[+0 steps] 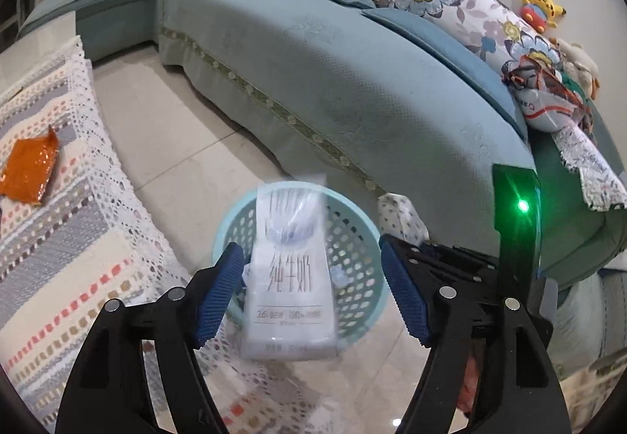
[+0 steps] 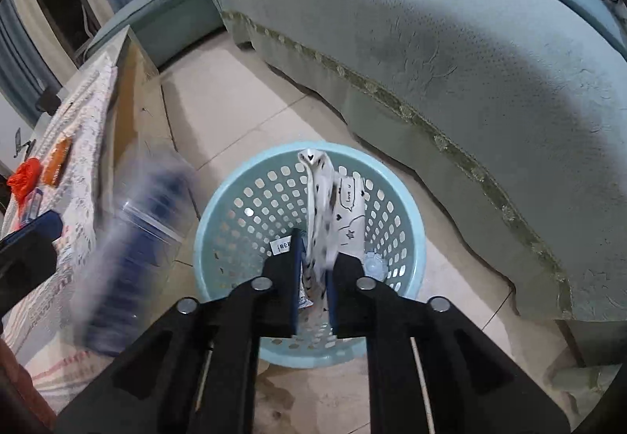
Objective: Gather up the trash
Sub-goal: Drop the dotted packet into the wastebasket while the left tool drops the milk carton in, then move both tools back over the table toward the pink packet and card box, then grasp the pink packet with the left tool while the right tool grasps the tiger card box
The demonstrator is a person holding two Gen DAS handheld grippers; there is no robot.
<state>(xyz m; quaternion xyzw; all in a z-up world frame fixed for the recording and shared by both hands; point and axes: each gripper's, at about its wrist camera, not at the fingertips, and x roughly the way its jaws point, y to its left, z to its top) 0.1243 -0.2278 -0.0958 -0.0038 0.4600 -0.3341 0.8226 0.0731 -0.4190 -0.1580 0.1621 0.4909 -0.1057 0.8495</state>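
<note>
A light blue perforated basket (image 1: 352, 234) stands on the tile floor by the sofa; it also shows in the right wrist view (image 2: 250, 207). My left gripper (image 1: 313, 279) is open over it. A white milk carton (image 1: 292, 277) sits blurred between the fingers, apart from both pads, above the basket. My right gripper (image 2: 313, 265) is shut on a white wrapper with black hearts (image 2: 325, 207) and holds it upright over the basket. In the right wrist view a blurred white and blue shape (image 2: 129, 238) shows to the left of the basket.
A teal sofa (image 1: 313, 62) runs along the far side. A table with a patterned lace cloth (image 1: 58, 199) is at left, with an orange packet (image 1: 29, 171) on it. A red bag (image 2: 25, 173) and other items lie on that table.
</note>
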